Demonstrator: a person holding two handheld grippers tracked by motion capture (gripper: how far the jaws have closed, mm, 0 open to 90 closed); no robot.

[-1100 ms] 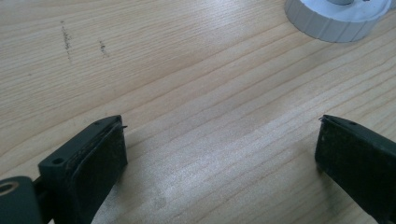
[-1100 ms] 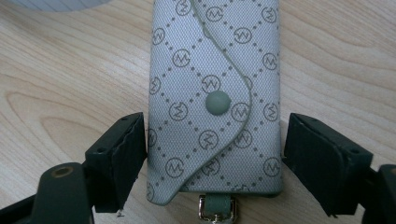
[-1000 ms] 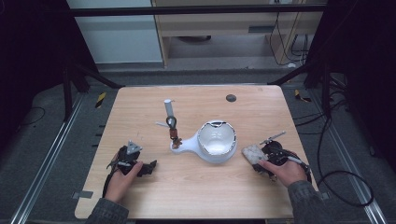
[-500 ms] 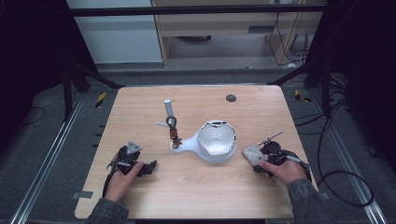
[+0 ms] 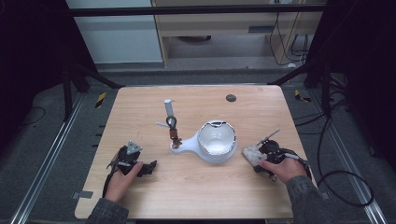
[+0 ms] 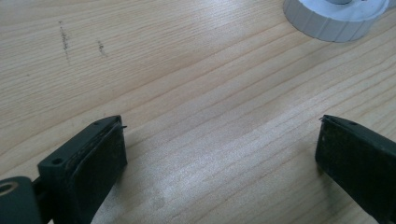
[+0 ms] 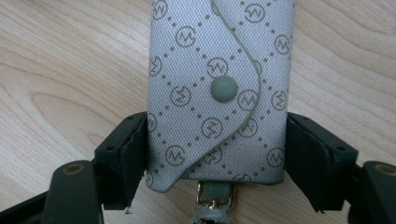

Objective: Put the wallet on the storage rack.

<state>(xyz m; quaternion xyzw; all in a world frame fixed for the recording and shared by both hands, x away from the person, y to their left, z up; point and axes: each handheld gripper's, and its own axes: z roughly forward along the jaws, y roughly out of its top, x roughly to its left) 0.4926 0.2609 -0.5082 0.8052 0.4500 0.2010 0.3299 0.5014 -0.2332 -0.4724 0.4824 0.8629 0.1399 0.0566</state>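
Wooden table (image 5: 196,186), dark lab bay behind; grey fabric key pouch (image 7: 219,93) pinched in right gripper (image 7: 217,158), near table's right edge.

Pouch: woven cloth w/ printed monogram grid, curved flap shut by one snap (image 7: 223,88), metal clasp (image 7: 212,193) at its near end. Judged light, soft, compressible, not fragile; cloth should give decent friction. Jaws press its two long sides at the near end, flap up, so grip looks sound; a mid-body hold would prob. balance better. Just beside it stands a white bowl-shaped thing w/ handle (image 5: 215,142), a small brown item (image 5: 174,136) on the handle end, a white tube (image 5: 168,107) further back. Left gripper (image 6: 219,149) rests low over bare wood, jaws spread wide, holding nothing.
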